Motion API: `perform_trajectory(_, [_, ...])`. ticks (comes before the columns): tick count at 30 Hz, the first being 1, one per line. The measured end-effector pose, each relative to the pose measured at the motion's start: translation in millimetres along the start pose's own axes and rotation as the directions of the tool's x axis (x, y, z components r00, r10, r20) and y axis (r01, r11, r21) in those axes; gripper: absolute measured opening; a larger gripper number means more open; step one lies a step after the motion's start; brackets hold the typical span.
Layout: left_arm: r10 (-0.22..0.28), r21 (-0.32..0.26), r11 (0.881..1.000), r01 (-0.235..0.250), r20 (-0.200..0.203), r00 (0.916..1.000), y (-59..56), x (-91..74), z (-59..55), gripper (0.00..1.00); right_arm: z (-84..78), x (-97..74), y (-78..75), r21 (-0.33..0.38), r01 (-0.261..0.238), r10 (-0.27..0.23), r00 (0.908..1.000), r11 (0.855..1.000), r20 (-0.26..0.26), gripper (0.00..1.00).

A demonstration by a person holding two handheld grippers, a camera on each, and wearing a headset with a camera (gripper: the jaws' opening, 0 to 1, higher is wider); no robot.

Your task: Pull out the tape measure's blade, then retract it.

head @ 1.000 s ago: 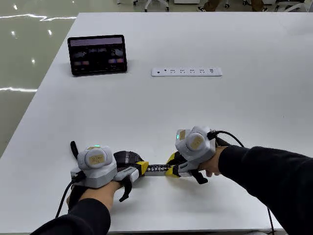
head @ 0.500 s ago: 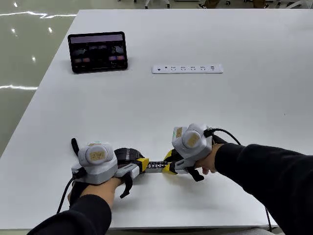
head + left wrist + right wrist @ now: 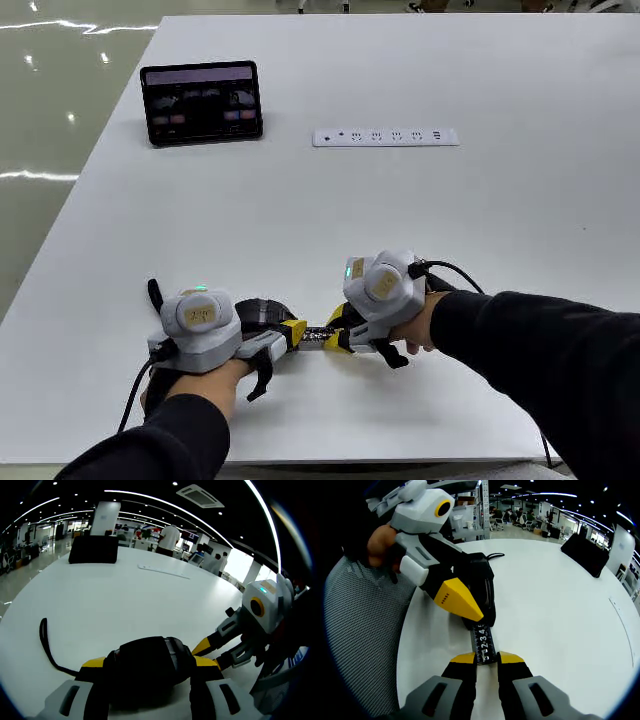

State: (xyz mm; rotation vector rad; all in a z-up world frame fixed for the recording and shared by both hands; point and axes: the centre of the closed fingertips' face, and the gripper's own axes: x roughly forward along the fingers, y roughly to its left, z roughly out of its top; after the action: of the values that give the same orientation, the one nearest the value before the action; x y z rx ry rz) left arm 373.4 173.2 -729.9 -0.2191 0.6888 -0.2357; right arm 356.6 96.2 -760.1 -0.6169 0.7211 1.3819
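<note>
Tape measure case lies on the white table near your edge, clamped between the jaws of your left gripper. Your right gripper is pinched narrow on the blade tip. Over the last second this gripper has moved toward the case, and the exposed blade has shortened to a stub. Judge the retraction nearly complete; guide the tip home before releasing.

The table looked smooth, matt white. The tape measure had a dull black plastic case, and its blade was a thin printed strip. The tablet had a glossy dark screen. The floor was polished and reflective.
</note>
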Motion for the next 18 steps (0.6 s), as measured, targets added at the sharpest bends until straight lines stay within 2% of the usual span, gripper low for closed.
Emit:
perform_trajectory(12, [0.000, -0.002, 1.000, 0.000, 0.001, 1.0000, -0.1, 0.1, -0.2, 0.61, 6.9, 4.1, 1.3, -0.007, 0.003, -0.002, 0.9999, 1.000, 0.012, 0.11])
perform_trajectory(18, [0.000, -0.003, 1.000, 0.000, 0.000, 1.0000, -0.3, 0.0, -0.6, 0.61, 12.2, 7.3, 2.9, -0.008, 0.014, -0.014, 0.9992, 1.000, 0.036, 0.11])
